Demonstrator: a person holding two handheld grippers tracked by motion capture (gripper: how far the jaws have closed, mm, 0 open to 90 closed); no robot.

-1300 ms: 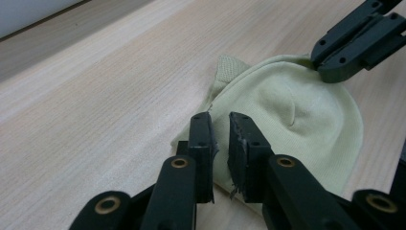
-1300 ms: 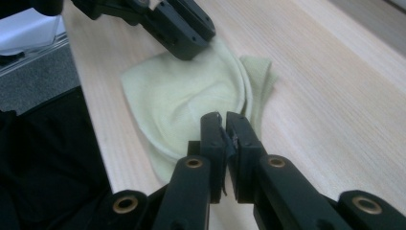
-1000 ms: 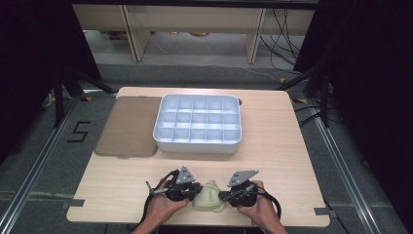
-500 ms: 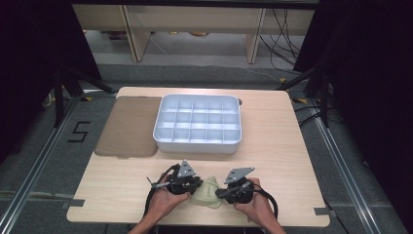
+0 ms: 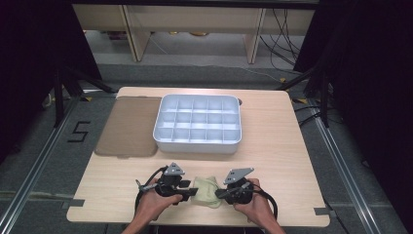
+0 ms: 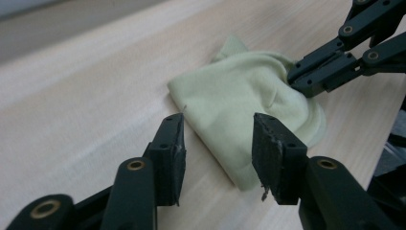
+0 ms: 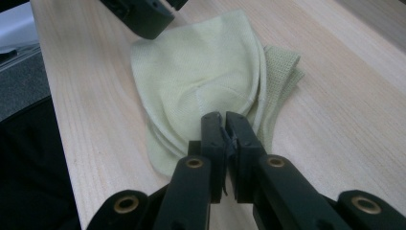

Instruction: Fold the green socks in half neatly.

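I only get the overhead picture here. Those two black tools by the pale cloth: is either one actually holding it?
Observer: Yes. The right gripper is shut on the cloth, pinching a fold at its near edge.
Operator: And the left one?
Observer: The left gripper has just been opening. Its jaws stand apart with the cloth's edge between them, pads off it.
Operator: Is the cloth one flat layer?
Observer: No. The right gripper view shows several folded layers, with a coarser ribbed part sticking out at one side.
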